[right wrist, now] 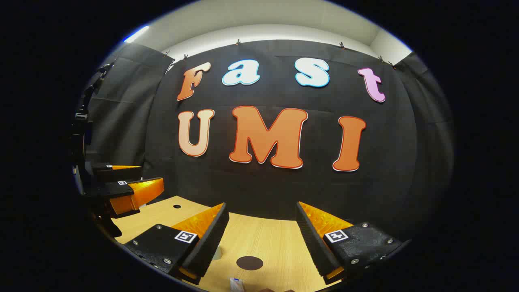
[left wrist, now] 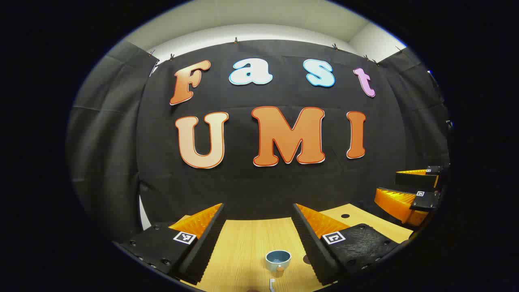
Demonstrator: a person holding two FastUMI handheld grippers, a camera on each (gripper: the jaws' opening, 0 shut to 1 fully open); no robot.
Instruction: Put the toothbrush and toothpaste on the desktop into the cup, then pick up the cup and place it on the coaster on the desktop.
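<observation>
Pale wood grain covers the desktop (left wrist: 251,239), which fills the lower middle of the left gripper view beneath the black cloth wall (left wrist: 263,186). At the bottom of that view the left gripper (left wrist: 257,219) is held above the desktop with its two fingers spread wide, nothing between them. In the gap, low in the frame, a grey-blue cup (left wrist: 278,259) stands upright on the wood with its mouth open to the camera. Just below it, at the very bottom edge, a small white piece (left wrist: 272,284) pokes into the frame; it may be the toothbrush, but too little shows to tell. At the right edge of this view the right gripper (left wrist: 409,188) appears farther off, seen side-on, its fingers apart and stacked one above the other in the picture. A small dark hole (left wrist: 345,215) marks the desktop near the right finger. In the right gripper view, the right gripper sits at the bottom of the frame, fingers likewise spread wide and holding nothing. Between them, low on the wood, lies a dark round coaster (right wrist: 249,263), flat and bare. At the bottom edge, just left of the coaster, a small white and blue corner (right wrist: 236,284) shows, possibly the toothpaste, though it is cut off. Beside the left finger in the picture a pale rounded bit (right wrist: 217,252) peeks out, perhaps the cup, mostly hidden. At the left edge of this view the left gripper is seen from the side with its fingers parted
</observation>
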